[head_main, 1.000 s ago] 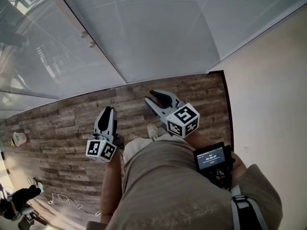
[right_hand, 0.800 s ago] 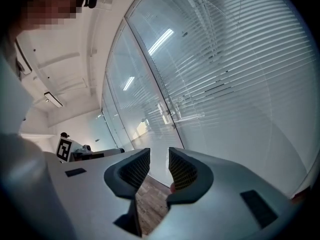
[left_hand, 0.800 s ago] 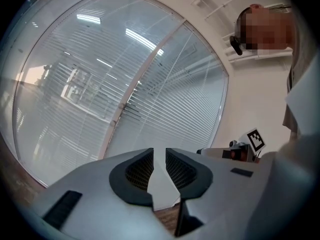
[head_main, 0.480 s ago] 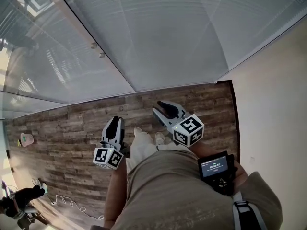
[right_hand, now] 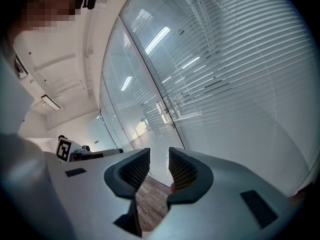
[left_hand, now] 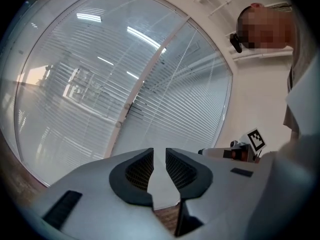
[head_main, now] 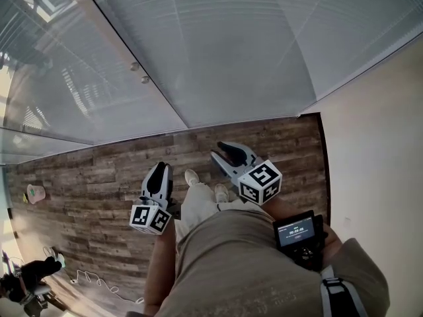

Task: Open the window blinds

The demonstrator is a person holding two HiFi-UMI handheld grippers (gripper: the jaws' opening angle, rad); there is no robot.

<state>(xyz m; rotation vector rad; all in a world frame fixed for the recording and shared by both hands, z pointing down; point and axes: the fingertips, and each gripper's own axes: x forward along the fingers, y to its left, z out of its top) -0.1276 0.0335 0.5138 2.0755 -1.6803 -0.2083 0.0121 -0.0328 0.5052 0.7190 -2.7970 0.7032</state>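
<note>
Closed white slatted blinds [head_main: 251, 45] hang behind a glass wall across the top of the head view. They also fill the left gripper view [left_hand: 170, 104] and the right gripper view [right_hand: 240, 74]. My left gripper [head_main: 158, 168] is held in the air over the wood floor, pointing at the glass, well short of it. Its jaws [left_hand: 160, 151] stand a narrow gap apart with nothing between them. My right gripper [head_main: 223, 148] points the same way beside it, also open and empty [right_hand: 159, 155]. No cord or wand of the blinds is clearly visible.
Two round metal knobs [head_main: 139, 72] sit on the frame between glass panels. A cream wall [head_main: 383, 144] closes the right side. The person's legs and shoes [head_main: 192, 177] are below the grippers. A cable [head_main: 92, 277] and dark gear [head_main: 26, 273] lie on the floor at bottom left.
The person has stepped towards the glass wall, one shoe coming forward between the grippers. Both grippers moved along with the body. Their jaws look unchanged.
</note>
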